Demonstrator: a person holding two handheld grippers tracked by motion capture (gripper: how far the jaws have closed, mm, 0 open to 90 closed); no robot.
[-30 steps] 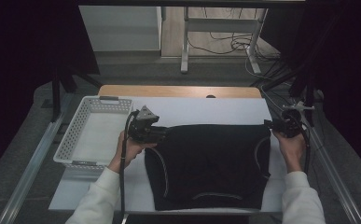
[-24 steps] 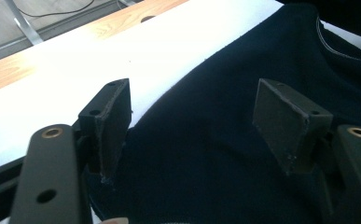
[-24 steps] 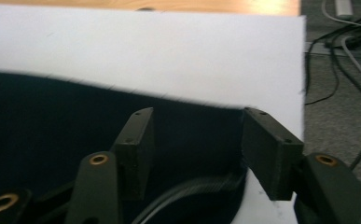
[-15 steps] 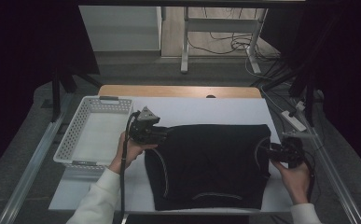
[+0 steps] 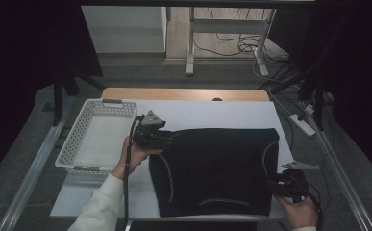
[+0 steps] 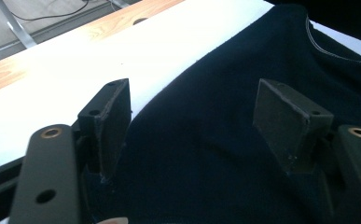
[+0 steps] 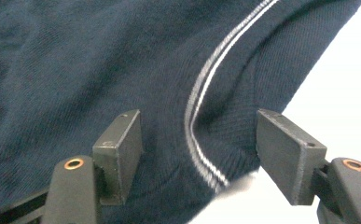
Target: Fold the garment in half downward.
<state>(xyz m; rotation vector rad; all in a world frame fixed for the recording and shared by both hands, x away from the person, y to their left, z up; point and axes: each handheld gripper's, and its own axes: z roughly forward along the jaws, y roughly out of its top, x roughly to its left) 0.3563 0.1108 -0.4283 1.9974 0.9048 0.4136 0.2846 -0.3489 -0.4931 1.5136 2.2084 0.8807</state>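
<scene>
Knit fabric is what both tools are working on: a dark garment [image 5: 215, 171] lies spread flat on the white table [image 5: 231, 115], covering most of its near half, with pale stitch lines curving along both sides and across its near hem. Nearest the person, the right gripper [image 5: 282, 185] sits at the garment's near right corner, held by the right hand [image 5: 299, 211]; in the right gripper view its jaws stand spread wide with the cloth and its white double stitch line [image 7: 201, 116] between them, not yet pinching. Farther along, the left gripper [image 5: 167, 137] is at the far left corner, held by the left hand [image 5: 135, 156], and its jaws are likewise spread, the cloth's edge [image 6: 169, 93] running between them. Judging by the soft folds and ribbed weave, this piece is light, limp and not slippery; it will sag and drape once lifted, so it likely wants a pinch at a corner or seam on each side, where the doubled hem gives the pads more to bite. A pinch on a single layer mid-panel would probably just tent the cloth. Beyond the left hand, a white perforated basket [image 5: 70, 149] stands just beside the garment's left edge, and nothing lies in it.
</scene>
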